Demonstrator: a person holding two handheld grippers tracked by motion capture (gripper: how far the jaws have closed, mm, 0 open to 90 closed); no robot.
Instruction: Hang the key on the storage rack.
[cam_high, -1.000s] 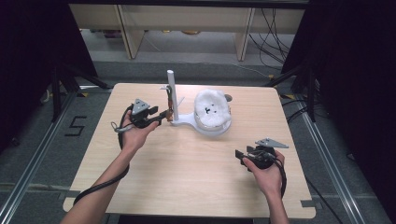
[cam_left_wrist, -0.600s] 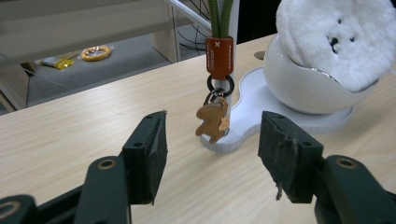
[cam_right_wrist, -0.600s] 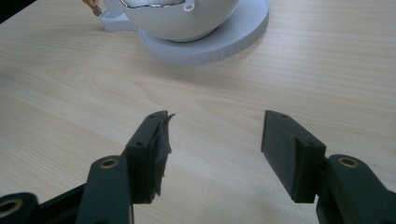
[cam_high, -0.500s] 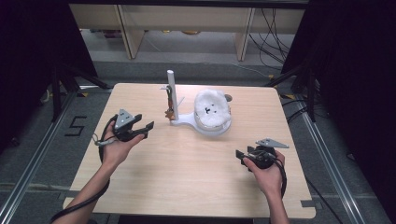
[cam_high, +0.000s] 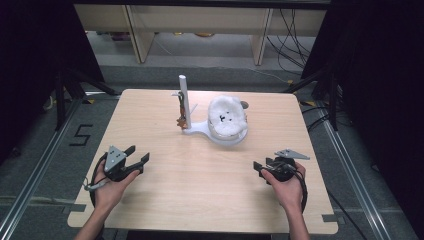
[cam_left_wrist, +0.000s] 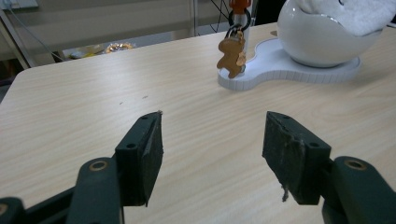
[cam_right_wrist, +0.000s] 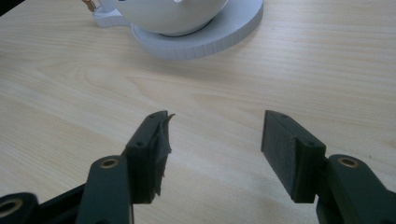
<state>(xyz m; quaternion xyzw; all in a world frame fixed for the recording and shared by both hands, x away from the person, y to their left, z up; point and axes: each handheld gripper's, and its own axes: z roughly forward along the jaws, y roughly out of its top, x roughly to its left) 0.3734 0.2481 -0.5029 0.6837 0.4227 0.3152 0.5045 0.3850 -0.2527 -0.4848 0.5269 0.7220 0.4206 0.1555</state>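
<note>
the counter (cam_high: 200, 200) carries a white stand (cam_high: 200, 131) near its far middle, with a round bowl (cam_high: 227, 120) on it and a post (cam_high: 183, 95). a small gingerbread keychain (cam_left_wrist: 232, 58) hangs on the post, just beside the bowl. the left tongs (cam_high: 141, 159) are well apart from the stand, spread wide after just opening, nothing between them. the right tongs (cam_high: 257, 166) are spread and empty too. i think the hanging is done; to finish well, keep both hands away from the stand.
</note>
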